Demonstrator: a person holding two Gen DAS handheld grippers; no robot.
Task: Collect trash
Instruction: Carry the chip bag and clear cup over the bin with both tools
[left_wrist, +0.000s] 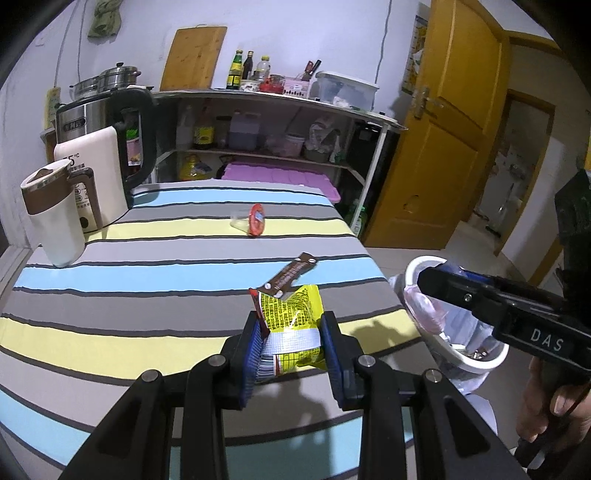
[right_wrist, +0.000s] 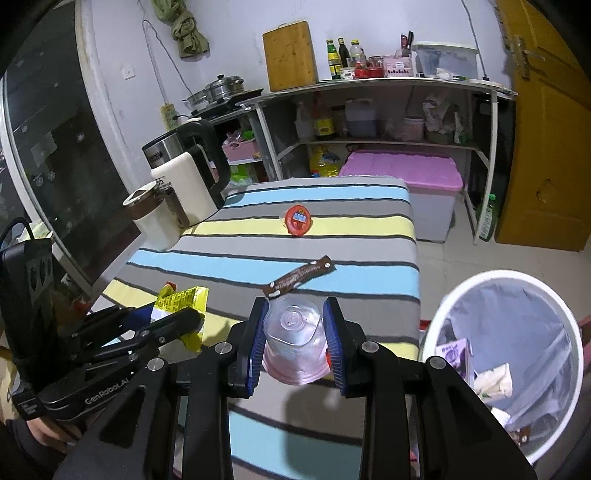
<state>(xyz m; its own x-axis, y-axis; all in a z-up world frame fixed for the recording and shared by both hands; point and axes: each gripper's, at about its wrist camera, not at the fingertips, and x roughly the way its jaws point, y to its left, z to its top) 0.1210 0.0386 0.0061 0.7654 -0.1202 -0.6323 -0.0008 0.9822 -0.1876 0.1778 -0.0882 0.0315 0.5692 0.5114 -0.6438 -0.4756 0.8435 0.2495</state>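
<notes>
My left gripper (left_wrist: 291, 332) is shut on a crumpled yellow snack wrapper (left_wrist: 291, 317), held above the striped table (left_wrist: 147, 280). My right gripper (right_wrist: 295, 325) is shut on a clear plastic cup (right_wrist: 293, 336), bottom facing away, over the table's near right edge. A brown sachet (left_wrist: 293, 275) (right_wrist: 299, 278) lies flat mid-table. Farther back lies a small cup with a red lid (left_wrist: 255, 219) (right_wrist: 298, 219). The white bin (right_wrist: 502, 354) with a liner stands on the floor right of the table, holding several scraps. In the left wrist view the right gripper (left_wrist: 424, 280) reaches over the bin (left_wrist: 458, 354).
A white mug (left_wrist: 51, 221) and a kettle (left_wrist: 110, 155) stand at the table's far left. Behind are shelves with bottles (left_wrist: 240, 70), a pink-lidded storage box (right_wrist: 406, 170) on the floor and a yellow door (left_wrist: 443, 129). A person's hand (left_wrist: 550, 402) grips the right tool.
</notes>
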